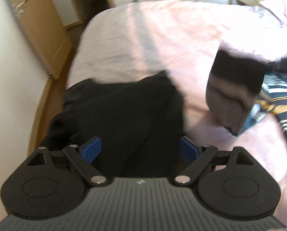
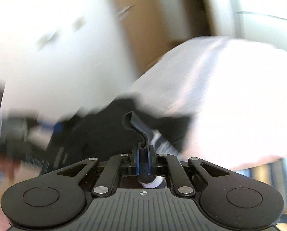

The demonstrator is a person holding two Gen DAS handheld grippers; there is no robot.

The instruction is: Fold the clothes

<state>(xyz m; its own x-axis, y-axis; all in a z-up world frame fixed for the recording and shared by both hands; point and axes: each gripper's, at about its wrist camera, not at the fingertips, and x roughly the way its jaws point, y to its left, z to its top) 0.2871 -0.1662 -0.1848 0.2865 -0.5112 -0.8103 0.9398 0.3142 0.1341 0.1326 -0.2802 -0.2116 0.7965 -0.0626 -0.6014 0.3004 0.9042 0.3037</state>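
1. The left gripper (image 1: 140, 149) stands wide open, holding nothing, above the black garment (image 1: 122, 107) lying at the bed's (image 1: 143, 38) near left edge.
2. The right gripper (image 2: 143, 160) is clamped on a dark fabric edge (image 2: 137, 127).

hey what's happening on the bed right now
A person is folding clothes on a pink-covered bed, with a handheld gripper in each hand. The right gripper is shut on a fold of dark cloth with white stripes. The left gripper hangs open over a black garment lying at the bed's near edge, its blue fingers gripping nothing. A striped garment lies to the right.
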